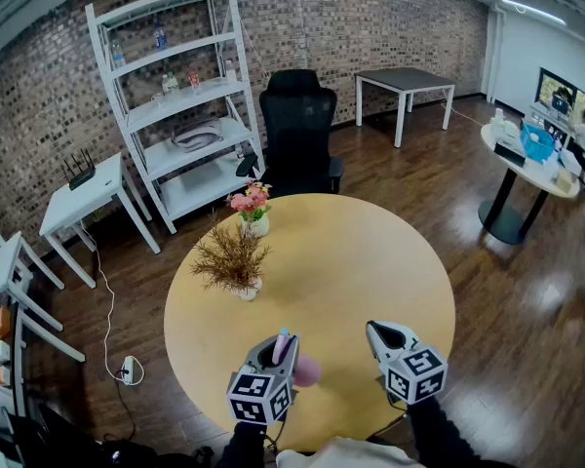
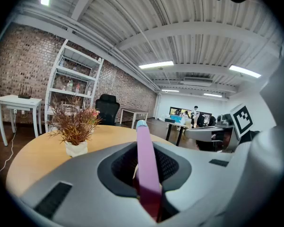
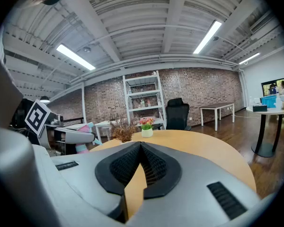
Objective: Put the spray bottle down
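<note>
Grips the pink spray bottle in the left claw, jaws pressed on its slim upper part. In the left gripper view, shows that part standing up between the jaws, ending in a pale blue tip. Holds the bottle over the near edge of the round yellow surface, with the rounded pink body showing just right of the claw in the head view. Cannot tell whether the base touches the surface.

Shows the right claw closed and empty: jaw tips touching, with only the yellow surface seen through the slit below them. Sits to the right of the left claw, near but apart. Points both claws toward the far side, tilted slightly down.

Carries two small white pots farther in on the left half: a dried brown plant nearer, and pink flowers just beyond it toward the far edge. Has a black office chair past the far edge and a white shelf unit against the brick wall at far left.
</note>
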The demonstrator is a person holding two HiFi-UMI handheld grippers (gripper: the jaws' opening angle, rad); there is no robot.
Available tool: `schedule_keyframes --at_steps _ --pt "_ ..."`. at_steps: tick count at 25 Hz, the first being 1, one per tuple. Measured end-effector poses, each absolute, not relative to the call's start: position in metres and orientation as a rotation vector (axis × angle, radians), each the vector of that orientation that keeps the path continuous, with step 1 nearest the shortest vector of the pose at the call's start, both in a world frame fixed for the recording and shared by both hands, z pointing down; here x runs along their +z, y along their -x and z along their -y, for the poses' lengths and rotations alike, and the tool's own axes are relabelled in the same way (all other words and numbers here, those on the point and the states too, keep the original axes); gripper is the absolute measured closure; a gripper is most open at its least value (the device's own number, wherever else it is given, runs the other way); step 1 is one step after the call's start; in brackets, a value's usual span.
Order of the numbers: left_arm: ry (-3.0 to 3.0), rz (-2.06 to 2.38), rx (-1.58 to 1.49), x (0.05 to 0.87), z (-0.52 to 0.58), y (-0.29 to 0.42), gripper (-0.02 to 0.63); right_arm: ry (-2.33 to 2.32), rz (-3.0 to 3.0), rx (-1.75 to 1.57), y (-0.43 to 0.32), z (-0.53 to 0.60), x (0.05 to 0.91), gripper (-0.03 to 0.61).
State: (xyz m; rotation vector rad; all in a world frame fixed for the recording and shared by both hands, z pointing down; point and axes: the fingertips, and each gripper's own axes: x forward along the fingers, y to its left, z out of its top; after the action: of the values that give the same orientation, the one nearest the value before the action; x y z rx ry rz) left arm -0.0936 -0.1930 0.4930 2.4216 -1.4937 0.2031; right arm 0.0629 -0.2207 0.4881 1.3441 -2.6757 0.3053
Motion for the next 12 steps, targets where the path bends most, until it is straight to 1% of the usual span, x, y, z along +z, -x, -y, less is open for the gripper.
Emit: schedule_keyframes --at_steps 12 --pt "-2.478 1.597 0.342 0.518 0.258 0.113 0.539 -1.341 2.663 0.313 -0.063 0.228 0.498 0.605"
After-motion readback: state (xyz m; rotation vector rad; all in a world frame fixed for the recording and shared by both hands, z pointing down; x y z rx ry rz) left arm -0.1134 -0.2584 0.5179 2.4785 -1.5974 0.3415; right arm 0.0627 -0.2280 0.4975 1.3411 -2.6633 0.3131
